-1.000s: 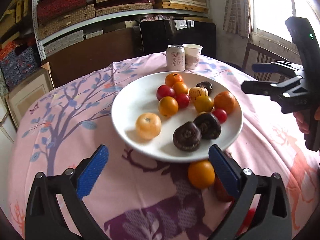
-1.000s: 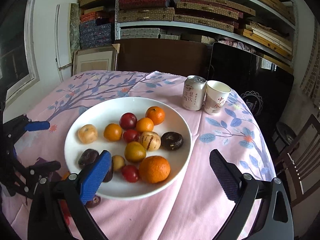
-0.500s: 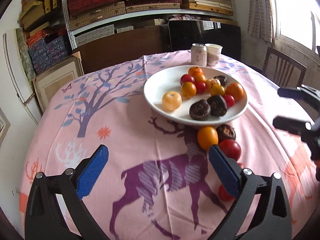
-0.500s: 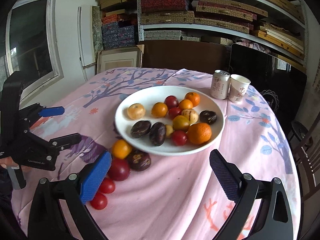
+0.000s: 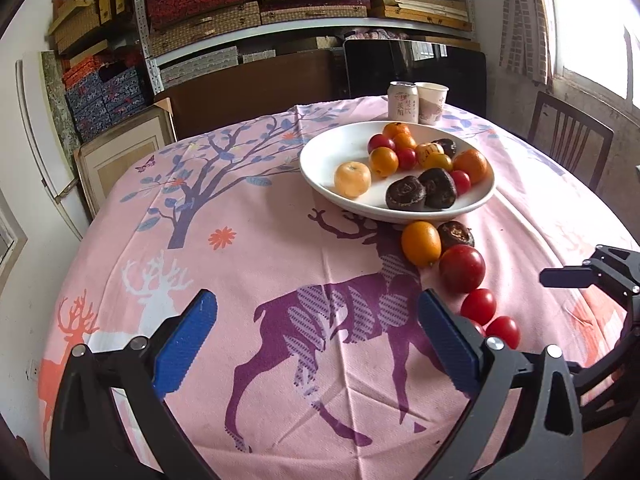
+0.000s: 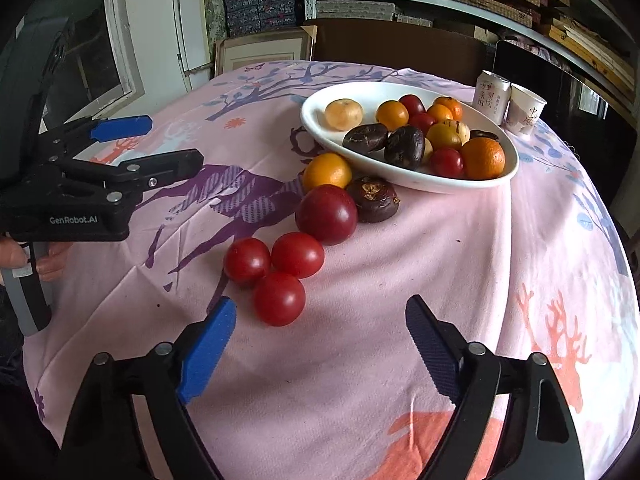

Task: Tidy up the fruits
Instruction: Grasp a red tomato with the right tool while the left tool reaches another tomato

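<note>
A white plate (image 5: 320, 160) holds several oranges, red tomatoes and dark fruits. Beside it on the pink cloth lie an orange (image 6: 327, 171), a dark fruit (image 6: 373, 199), a big red fruit (image 6: 326, 214) and three small tomatoes (image 6: 298, 255). My right gripper (image 6: 320, 305) hangs low over the cloth with its jaws closing. The nearest small tomato (image 6: 279, 298) sits at its fingertips by the left pad, untouched. My left gripper (image 5: 315, 300) is open over the purple deer print, nothing between its pads. It also shows as the left gripper (image 6: 172, 140) in the right wrist view.
A drink can (image 5: 403, 101) and a paper cup (image 5: 432, 102) stand behind the plate (image 6: 312, 116). A wooden chair (image 5: 568, 140) is at the table's far right. Shelves of boxes line the back wall. A hand (image 6: 48, 260) grips the left gripper's handle.
Both views have drawn back from the plate, bringing the loose fruit on the cloth into sight. The right gripper sank toward the small tomatoes and its jaws narrowed.
</note>
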`<state>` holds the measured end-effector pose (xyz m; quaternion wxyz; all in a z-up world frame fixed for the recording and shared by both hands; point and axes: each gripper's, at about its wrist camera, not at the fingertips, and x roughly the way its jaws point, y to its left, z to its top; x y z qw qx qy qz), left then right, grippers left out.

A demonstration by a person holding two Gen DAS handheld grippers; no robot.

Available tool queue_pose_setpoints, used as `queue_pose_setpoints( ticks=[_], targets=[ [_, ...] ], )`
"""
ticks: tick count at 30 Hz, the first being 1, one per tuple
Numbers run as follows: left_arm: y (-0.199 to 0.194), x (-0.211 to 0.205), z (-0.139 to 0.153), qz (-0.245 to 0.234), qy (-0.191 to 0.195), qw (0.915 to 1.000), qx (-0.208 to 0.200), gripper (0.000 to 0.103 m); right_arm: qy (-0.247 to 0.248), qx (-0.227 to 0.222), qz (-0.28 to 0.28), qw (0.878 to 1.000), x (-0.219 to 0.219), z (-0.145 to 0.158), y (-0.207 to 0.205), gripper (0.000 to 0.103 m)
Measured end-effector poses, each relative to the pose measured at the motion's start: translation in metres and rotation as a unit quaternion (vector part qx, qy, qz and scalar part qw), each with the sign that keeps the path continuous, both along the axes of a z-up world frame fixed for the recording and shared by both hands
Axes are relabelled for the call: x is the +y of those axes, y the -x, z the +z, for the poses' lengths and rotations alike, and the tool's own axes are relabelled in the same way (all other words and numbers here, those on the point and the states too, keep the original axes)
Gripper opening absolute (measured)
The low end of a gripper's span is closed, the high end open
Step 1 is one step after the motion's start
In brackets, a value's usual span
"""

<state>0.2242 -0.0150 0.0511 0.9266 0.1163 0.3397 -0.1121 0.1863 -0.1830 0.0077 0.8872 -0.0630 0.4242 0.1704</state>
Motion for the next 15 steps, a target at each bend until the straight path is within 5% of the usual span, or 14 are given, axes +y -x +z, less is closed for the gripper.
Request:
queue_pose_setpoints(
  ticks=[5, 8, 15],
  targets=[
    [0.004, -0.006, -0.002, -0.007, -0.013, 0.9999, 0.000, 0.099, -0.009, 0.027, 0.036, 0.999, 0.016, -0.006, -0.003, 0.028],
    [0.008, -0.011, -0.007, -0.023, -0.022, 0.9995, 0.006, 0.099, 0.031, 0.007, 0.040, 0.999, 0.030, -0.004, 0.006, 0.027],
    [0.019, -0.032, -0.020, -0.080, -0.039, 0.9960, 0.013, 0.099, 0.013, -0.009, 0.008, 1.000, 0.000, 0.007, 0.020, 0.027]
  ],
)
